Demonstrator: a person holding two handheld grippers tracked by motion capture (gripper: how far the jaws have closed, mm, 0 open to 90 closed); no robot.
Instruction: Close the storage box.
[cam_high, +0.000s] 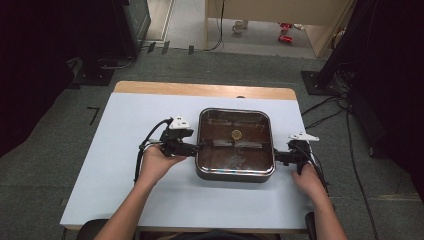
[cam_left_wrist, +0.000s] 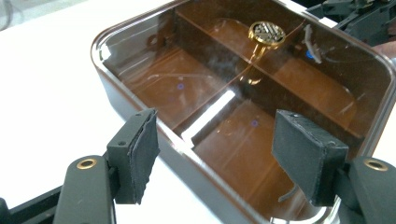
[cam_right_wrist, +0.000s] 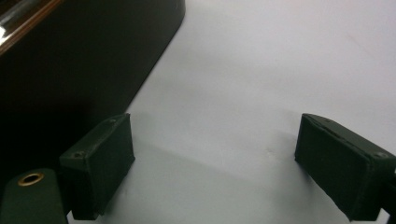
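High view showed a brown box (cam_high: 235, 145) with a clear lid sitting in the middle of the white worktop (cam_high: 125, 175). A small gold knob (cam_high: 236, 134) sat on the lid. The left claw (cam_high: 196, 148) was at the box's left side, and the right claw (cam_high: 276, 157) was at its right side. Left gripper view showed the left claw (cam_left_wrist: 215, 154) spread wide around the box's edge (cam_left_wrist: 187, 140), not pressing it. Right gripper view showed the right claw (cam_right_wrist: 215, 168) spread wide over bare worktop, with the box (cam_right_wrist: 70, 60) just beside it.
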